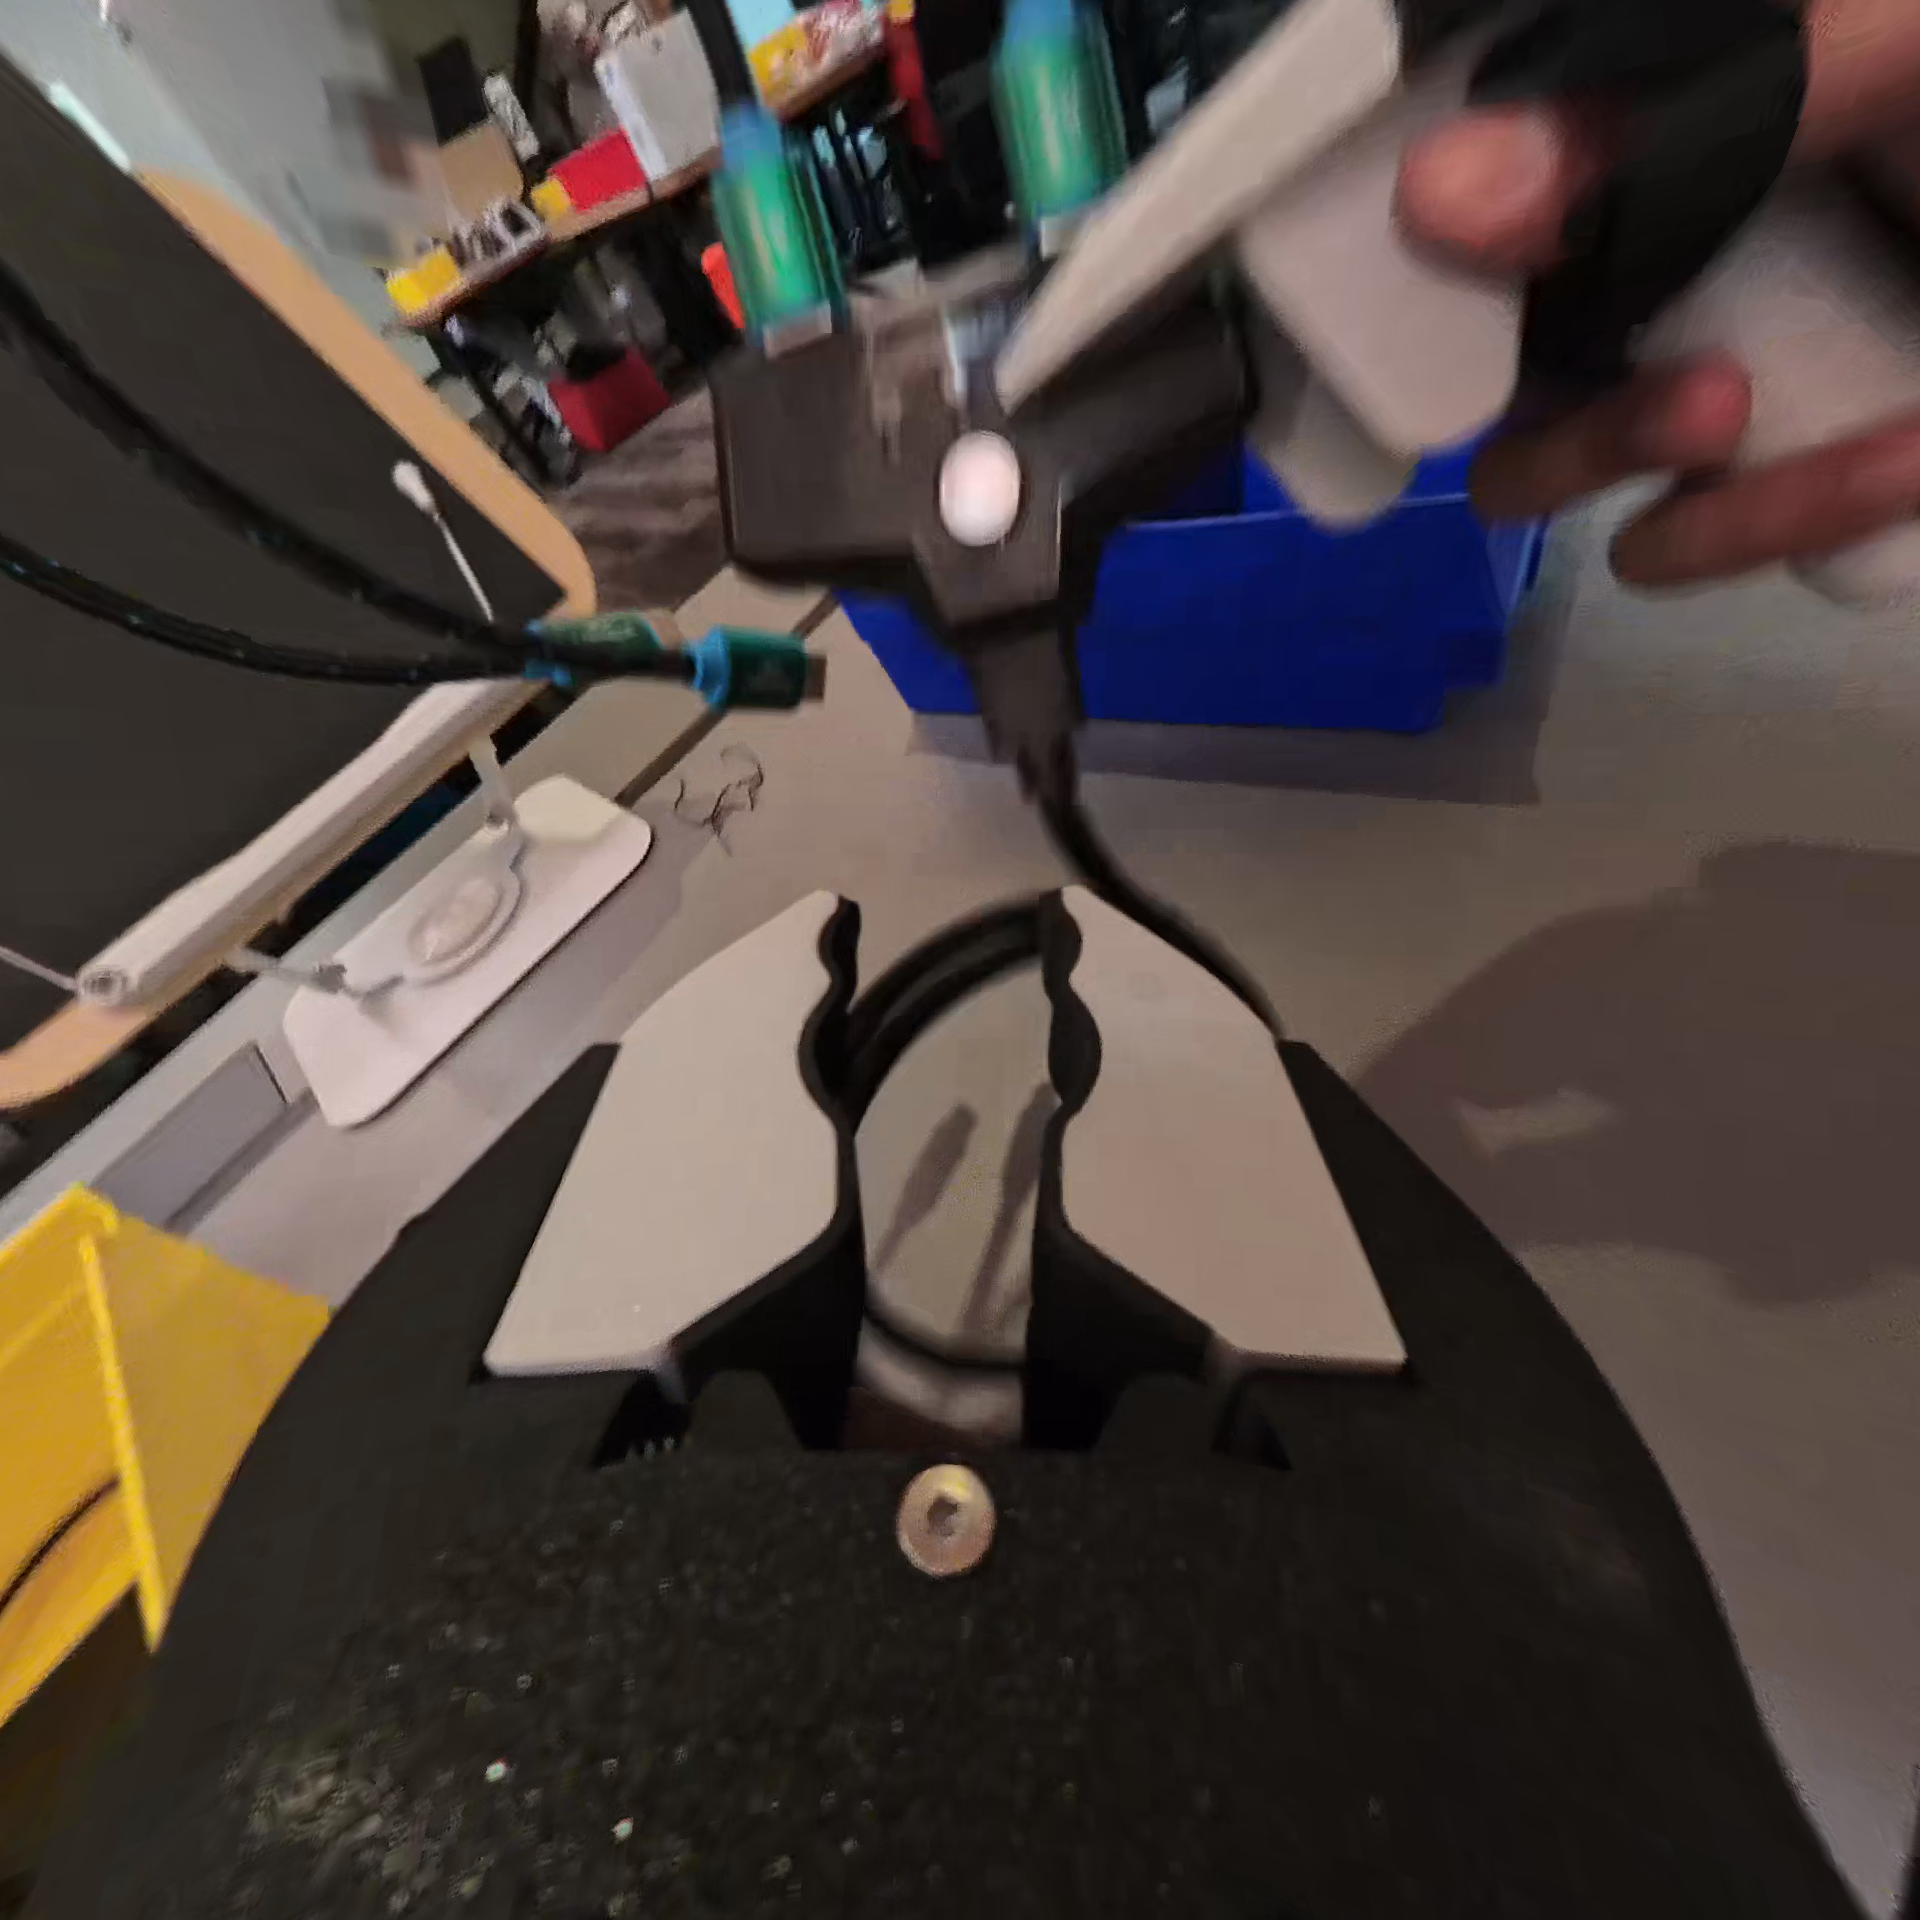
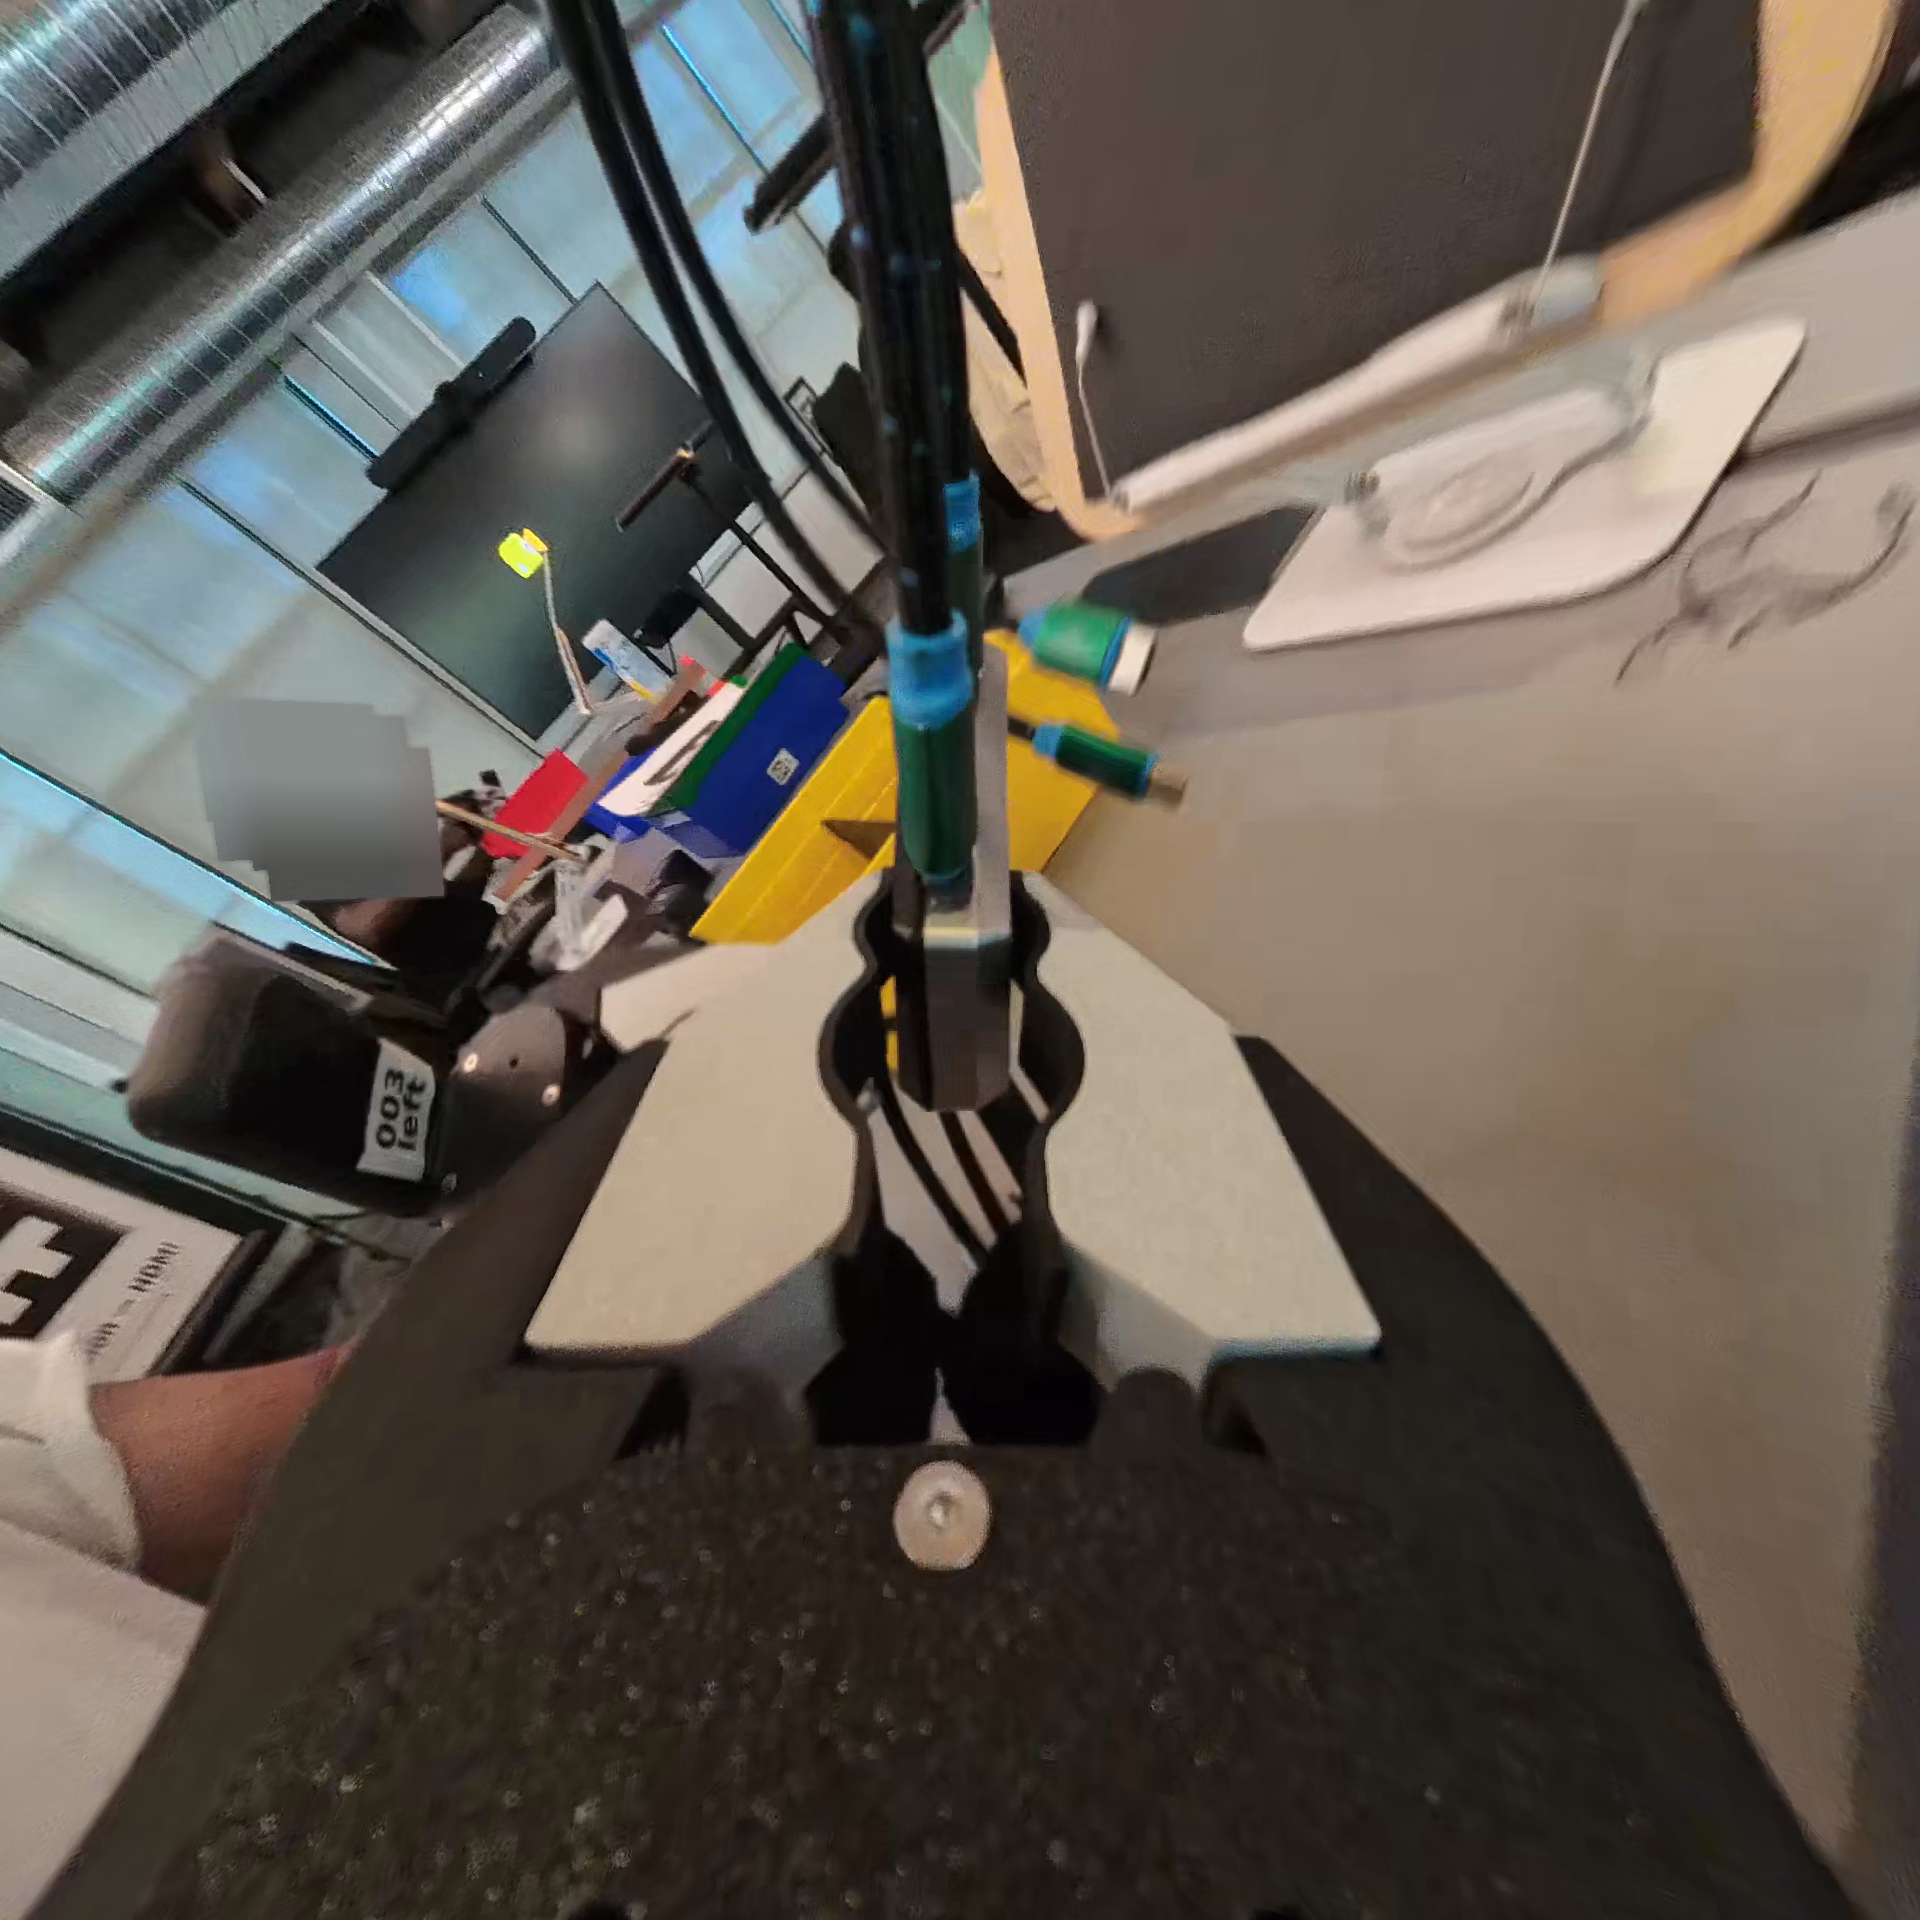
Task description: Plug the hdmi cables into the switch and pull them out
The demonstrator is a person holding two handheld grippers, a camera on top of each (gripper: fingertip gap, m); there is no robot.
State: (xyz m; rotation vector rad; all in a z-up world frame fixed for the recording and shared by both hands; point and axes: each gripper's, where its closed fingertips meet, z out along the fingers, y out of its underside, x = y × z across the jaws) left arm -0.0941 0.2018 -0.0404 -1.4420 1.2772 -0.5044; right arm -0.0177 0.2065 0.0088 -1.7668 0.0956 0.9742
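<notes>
My right gripper [image 2: 951,935] is shut on the black HDMI switch [image 2: 956,1018] and holds it up off the grey table. In the left wrist view the switch [image 1: 831,457] shows a white button, with the right gripper [image 1: 1018,374] on it. Two green-and-blue HDMI plugs [image 1: 774,239] sit in its top edge. Its black cable [image 1: 1060,790] hangs down to the table. My left gripper [image 1: 951,925] is open and low over the table, over a loop of that cable. Two loose HDMI plugs [image 1: 748,670] lie at the left, also in the right wrist view [image 2: 1107,764].
A blue bin [image 1: 1299,623] stands behind the switch. A yellow bin [image 1: 104,1403] is near left. A white stand base [image 1: 468,935] and a dark board with a wooden edge [image 1: 208,416] line the left side. A person's hand [image 1: 1610,312] holds the right gripper. My hands' fingertips stand some 9 cm from each other.
</notes>
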